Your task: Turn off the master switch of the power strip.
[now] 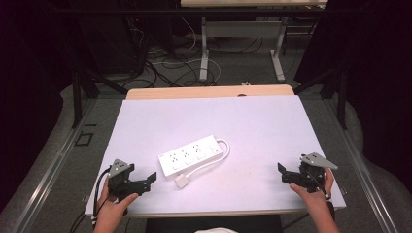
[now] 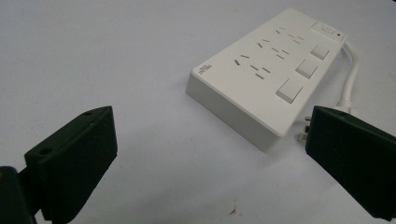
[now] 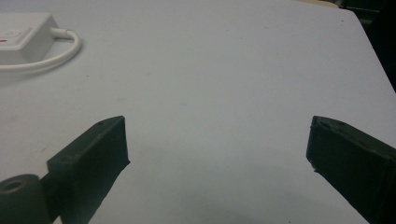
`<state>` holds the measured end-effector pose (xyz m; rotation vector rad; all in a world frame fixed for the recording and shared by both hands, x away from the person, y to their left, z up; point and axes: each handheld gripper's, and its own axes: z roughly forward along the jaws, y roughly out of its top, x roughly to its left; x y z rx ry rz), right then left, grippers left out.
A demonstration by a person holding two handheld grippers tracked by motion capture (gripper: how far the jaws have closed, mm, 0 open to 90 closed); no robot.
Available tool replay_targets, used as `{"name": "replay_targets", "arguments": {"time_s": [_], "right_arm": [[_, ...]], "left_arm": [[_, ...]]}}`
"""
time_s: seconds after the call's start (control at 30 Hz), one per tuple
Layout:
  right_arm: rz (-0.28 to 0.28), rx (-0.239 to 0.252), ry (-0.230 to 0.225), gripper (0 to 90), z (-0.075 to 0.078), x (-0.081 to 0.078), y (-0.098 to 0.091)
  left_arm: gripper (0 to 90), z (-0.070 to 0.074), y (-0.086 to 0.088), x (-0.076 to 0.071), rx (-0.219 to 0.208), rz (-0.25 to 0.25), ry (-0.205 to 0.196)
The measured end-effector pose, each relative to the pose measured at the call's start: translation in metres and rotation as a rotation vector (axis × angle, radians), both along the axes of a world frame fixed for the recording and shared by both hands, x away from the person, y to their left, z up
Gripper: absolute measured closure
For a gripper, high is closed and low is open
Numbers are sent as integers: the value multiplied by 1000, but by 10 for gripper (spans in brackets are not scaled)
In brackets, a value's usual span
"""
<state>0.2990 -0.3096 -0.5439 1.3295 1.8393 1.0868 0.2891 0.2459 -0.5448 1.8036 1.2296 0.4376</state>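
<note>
High view: we see the strip lying flat near the table centre, its cord looping round its right end and back to the plug just in front of it. Left gripper sits left of the strip, near; right gripper well apart to the strip's right. Both jaws spread, nothing btwn.

Left gripper view: we look at the strip ahead, w/ three switches, plug pins beside its near corner. Jaws wide apart, empty.

Right gripper view: strip end & cord far off at upper left. Jaws wide apart over bare table.
</note>
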Motion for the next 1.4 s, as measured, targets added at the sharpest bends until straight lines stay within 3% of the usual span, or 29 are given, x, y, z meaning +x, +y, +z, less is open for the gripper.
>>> {"name": "replay_targets", "arguments": {"time_s": [0.53,0.8,0.9,1.4], "right_arm": [[78,-9,43,81,5,9,23],[118,7,53,81,15,14,37],[127,-5,52,133,18,17,45],[217,-55,65,146,28,31,74]], "left_arm": [[27,0,2,-1,-2,16,-8],[28,1,4,-3,3,28,-12],[30,0,3,-2,9,38,-12],[30,-1,5,-2,70,81,-31]]}}
